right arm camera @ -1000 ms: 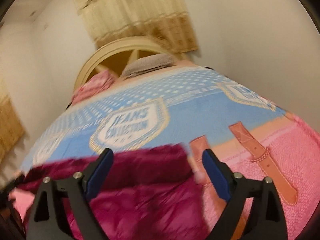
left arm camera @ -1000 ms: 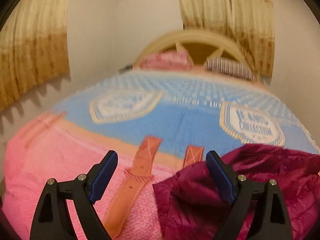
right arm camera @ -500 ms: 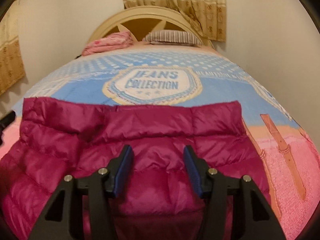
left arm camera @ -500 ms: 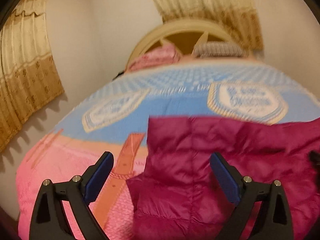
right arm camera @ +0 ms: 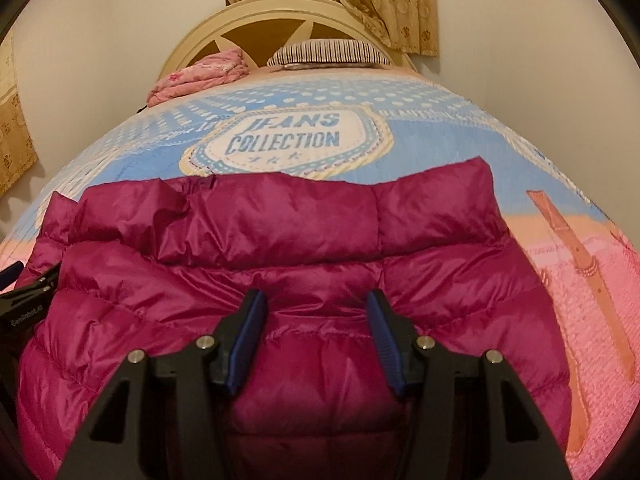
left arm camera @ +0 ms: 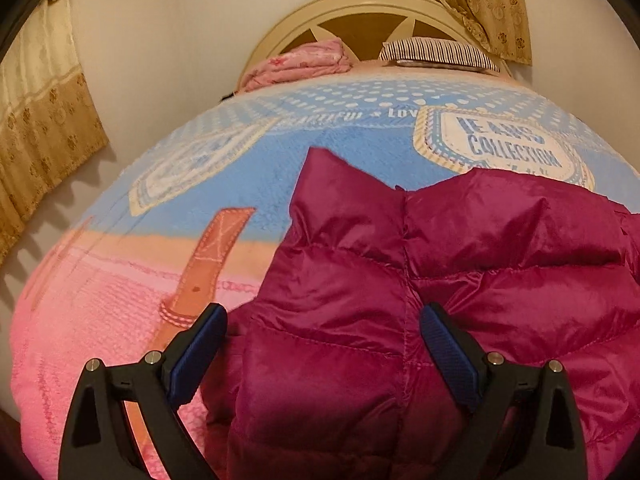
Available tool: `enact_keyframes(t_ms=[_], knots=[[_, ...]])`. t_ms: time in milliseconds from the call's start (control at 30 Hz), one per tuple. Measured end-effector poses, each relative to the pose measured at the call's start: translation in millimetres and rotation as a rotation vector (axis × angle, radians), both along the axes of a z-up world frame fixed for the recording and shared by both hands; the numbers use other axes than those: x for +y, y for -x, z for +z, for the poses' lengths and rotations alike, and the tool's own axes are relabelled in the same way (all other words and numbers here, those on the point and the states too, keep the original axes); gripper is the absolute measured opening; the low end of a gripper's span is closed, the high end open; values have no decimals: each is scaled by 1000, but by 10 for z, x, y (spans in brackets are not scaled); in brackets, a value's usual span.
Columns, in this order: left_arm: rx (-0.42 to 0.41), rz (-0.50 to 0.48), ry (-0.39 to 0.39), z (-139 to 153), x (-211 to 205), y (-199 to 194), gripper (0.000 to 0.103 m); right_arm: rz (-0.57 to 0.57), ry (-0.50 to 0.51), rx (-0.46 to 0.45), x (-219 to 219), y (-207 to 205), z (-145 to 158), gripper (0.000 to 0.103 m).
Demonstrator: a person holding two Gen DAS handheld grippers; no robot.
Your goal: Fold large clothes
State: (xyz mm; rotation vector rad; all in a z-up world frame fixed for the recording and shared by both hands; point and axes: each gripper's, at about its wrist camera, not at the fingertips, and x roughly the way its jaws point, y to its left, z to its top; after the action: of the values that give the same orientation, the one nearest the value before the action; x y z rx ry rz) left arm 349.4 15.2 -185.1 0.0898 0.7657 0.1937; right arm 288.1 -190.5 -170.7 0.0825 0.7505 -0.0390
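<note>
A magenta quilted puffer jacket (left arm camera: pixel 460 280) lies spread across the near part of the bed, also filling the right wrist view (right arm camera: pixel 280 248). My left gripper (left arm camera: pixel 322 344) is open wide, its blue pads either side of the jacket's left near part, just above it. My right gripper (right arm camera: pixel 316 332) is open, narrower than the left, over the jacket's middle near edge. Whether the pads touch fabric is unclear. The left gripper shows at the left edge of the right wrist view (right arm camera: pixel 24 292).
The bed carries a blue and pink blanket (left arm camera: pixel 224 184) printed "Jeans Collection" (right arm camera: pixel 288 140). A folded pink cloth (left arm camera: pixel 304 60) and a striped pillow (left arm camera: pixel 436 52) lie by the cream headboard (right arm camera: pixel 256 20). Curtains (left arm camera: pixel 44 120) hang on the walls.
The jacket has gone from a bunched heap to lying spread flat on the blanket. Both grippers have moved in over it. The right gripper's gap narrowed from wide open.
</note>
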Motion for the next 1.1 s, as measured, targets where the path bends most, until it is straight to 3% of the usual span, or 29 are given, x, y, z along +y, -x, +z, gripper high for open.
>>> enact_keyframes(t_ms=[200,1100], knots=[[34,-4,28,-50,25,-51,99,-5,2,15,1,-36,-45,57],[82,4,-11,-130,-45,-137,102,-12,64,104,59,-189,-170,60]])
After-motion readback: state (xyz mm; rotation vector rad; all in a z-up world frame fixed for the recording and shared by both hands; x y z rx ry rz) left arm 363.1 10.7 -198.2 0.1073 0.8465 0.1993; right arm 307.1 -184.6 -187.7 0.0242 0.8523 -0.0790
